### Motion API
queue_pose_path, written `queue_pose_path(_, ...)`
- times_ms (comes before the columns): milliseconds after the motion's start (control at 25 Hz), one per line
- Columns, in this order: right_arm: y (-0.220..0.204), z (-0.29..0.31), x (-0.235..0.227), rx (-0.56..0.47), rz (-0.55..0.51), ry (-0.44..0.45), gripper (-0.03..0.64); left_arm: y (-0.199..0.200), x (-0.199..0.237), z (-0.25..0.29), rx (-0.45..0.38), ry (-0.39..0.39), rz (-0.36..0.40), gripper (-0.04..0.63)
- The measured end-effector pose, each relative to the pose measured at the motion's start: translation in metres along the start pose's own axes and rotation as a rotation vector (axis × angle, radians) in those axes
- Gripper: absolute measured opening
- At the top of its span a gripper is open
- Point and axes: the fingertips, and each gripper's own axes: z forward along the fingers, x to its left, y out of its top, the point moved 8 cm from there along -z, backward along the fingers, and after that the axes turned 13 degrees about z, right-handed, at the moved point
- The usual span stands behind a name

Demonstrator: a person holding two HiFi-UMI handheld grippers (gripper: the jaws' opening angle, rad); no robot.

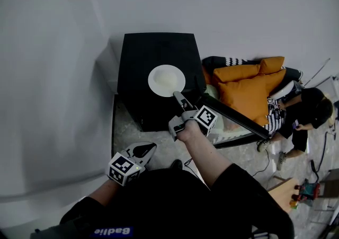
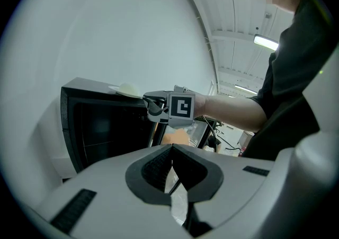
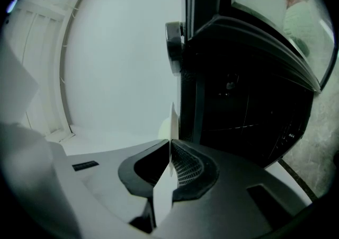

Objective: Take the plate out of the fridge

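Observation:
A white plate (image 1: 166, 80) lies on top of the black mini fridge (image 1: 159, 47). My right gripper (image 1: 177, 95) reaches to the plate's near right rim and is shut on it. In the right gripper view the plate (image 3: 172, 126) shows edge-on as a thin white sliver between the jaws of the right gripper (image 3: 170, 150), beside the fridge's dark open interior (image 3: 243, 105). My left gripper (image 1: 150, 148) hangs low in front of the fridge, shut and empty. From the left gripper (image 2: 172, 161) I see the plate (image 2: 127, 90) on the fridge (image 2: 100, 126).
The fridge door (image 1: 233, 118) stands open, swung out to the right. A person (image 1: 296, 111) sits on the floor by orange cushions (image 1: 249, 87) at the right. White walls close in behind and left of the fridge. A small table corner (image 1: 288, 193) is at lower right.

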Motion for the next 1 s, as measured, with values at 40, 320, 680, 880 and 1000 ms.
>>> queue_pose_path(40, 0.0002, 0.0000, -0.0002, -0.001, -0.002, 0.003, 0.015, 0.0000, -0.0004, -0.0005, 0.001, 0.000, -0.001, 0.008)
queue_pose_path(320, 0.0025, 0.0030, -0.0049, 0.001, -0.014, 0.035, 0.015, -0.0028, 0.0006, -0.0015, 0.005, -0.003, -0.006, 0.008)
queue_pose_path(680, 0.0036, 0.0055, -0.0053, 0.015, -0.025, 0.098, 0.071, -0.0074, 0.0001, -0.0009, 0.008, -0.005, -0.009, 0.008)
queue_pose_path(880, 0.0051, 0.0046, -0.0061, 0.023, -0.030, 0.102, 0.100, -0.0067, 0.0012, 0.0014, 0.007, -0.009, -0.009, 0.008)
queue_pose_path(1000, 0.0052, 0.0035, -0.0067, 0.025, -0.025, 0.098, 0.101, -0.0032, 0.0038, 0.0031, 0.009, -0.015, -0.009, 0.008)
